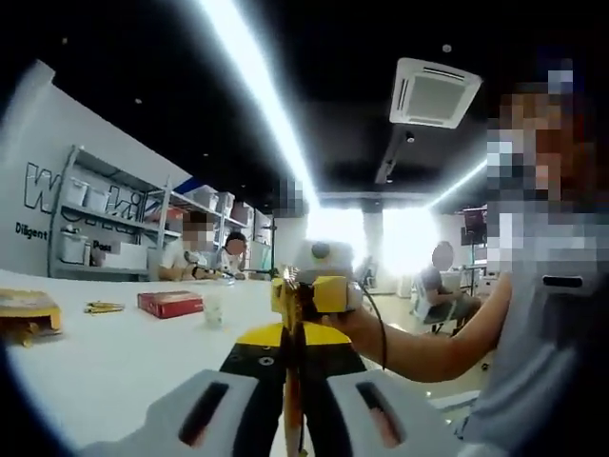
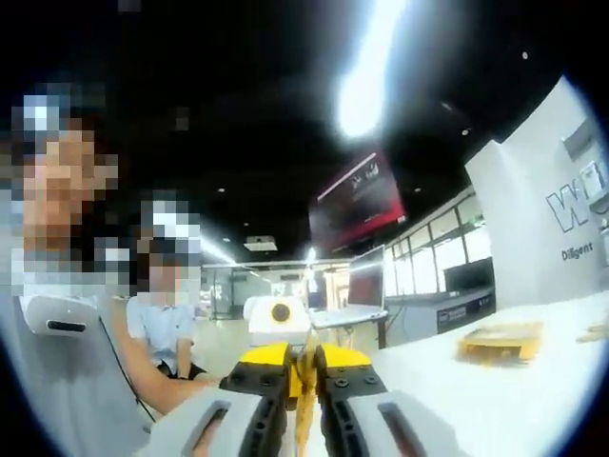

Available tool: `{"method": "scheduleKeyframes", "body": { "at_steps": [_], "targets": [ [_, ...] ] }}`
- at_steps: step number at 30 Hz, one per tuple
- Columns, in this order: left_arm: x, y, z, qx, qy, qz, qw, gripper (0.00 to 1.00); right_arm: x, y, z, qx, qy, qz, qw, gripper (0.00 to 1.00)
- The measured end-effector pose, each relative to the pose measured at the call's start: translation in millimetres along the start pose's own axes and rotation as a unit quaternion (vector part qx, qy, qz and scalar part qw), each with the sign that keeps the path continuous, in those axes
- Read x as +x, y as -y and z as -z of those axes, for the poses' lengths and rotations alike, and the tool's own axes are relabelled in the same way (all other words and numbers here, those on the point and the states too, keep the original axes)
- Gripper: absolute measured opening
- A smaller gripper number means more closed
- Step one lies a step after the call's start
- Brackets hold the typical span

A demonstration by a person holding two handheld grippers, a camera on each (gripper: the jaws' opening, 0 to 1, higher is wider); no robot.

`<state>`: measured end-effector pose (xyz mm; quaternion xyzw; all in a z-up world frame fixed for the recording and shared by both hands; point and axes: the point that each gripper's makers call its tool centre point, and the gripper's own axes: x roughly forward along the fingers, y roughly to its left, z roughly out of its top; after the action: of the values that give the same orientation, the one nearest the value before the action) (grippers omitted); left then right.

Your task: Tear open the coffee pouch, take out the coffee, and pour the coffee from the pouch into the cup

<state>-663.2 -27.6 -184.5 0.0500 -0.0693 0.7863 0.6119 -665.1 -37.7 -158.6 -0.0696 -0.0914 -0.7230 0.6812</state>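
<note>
Black ceiling with a long bright light strip, ceiling air-conditioner cassette, white wall with dark lettering (partly hidden by shelving), white table, glaring far windows

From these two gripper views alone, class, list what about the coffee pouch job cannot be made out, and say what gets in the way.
- Coffee pouch: seen edge-on as a thin yellow strip between the left gripper jaws; print and any tear hidden.
- Same pouch in the right gripper view: a sliver between the right gripper jaws.
- Translucent cup on the table: small, blurred; contents unreadable.
- Red box: label too small.
</note>
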Motion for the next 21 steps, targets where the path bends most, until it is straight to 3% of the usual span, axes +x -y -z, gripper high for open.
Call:
{"method": "scheduleKeyframes", "body": {
  "at_steps": [4, 6, 8, 9, 13, 21],
  "targets": [
    [-0.9, -1.6, 4.4, 0.009, -0.006, -0.003, 0.9999, 0.08, 0.6, 3.4, 5.0, 0.000, -0.009, 0.005, 0.9999, 0.07],
    [-1.5, -2.6, 6.1, 0.017, -0.003, -0.003, 0.9998, 0.11, 2.0, 5.2, 5.4, 0.021, -0.009, 0.007, 0.9997, 0.06],
    [-0.3, -1.3, 13.1, 0.009, -0.019, 0.005, 0.9998, 0.24, 1.5, 6.3, 1.6, 0.021, 0.002, 0.007, 0.9997, 0.05],
    [0.9, 0.9, 18.2, 0.008, -0.025, 0.012, 0.9996, 0.26, 0.1, 7.4, -1.2, 0.019, 0.007, 0.009, 0.9998, 0.04],
    [-0.3, -2.7, 21.6, 0.018, -0.026, 0.009, 0.9995, 0.10, 0.8, 5.8, -3.9, 0.019, 0.009, 0.007, 0.9997, 0.04],
    [0.0, -6.0, 14.9, 0.015, -0.016, 0.001, 0.9998, 0.07, 0.7, 4.3, -8.2, 0.016, 0.027, 0.000, 0.9995, 0.12]
  ]
}}
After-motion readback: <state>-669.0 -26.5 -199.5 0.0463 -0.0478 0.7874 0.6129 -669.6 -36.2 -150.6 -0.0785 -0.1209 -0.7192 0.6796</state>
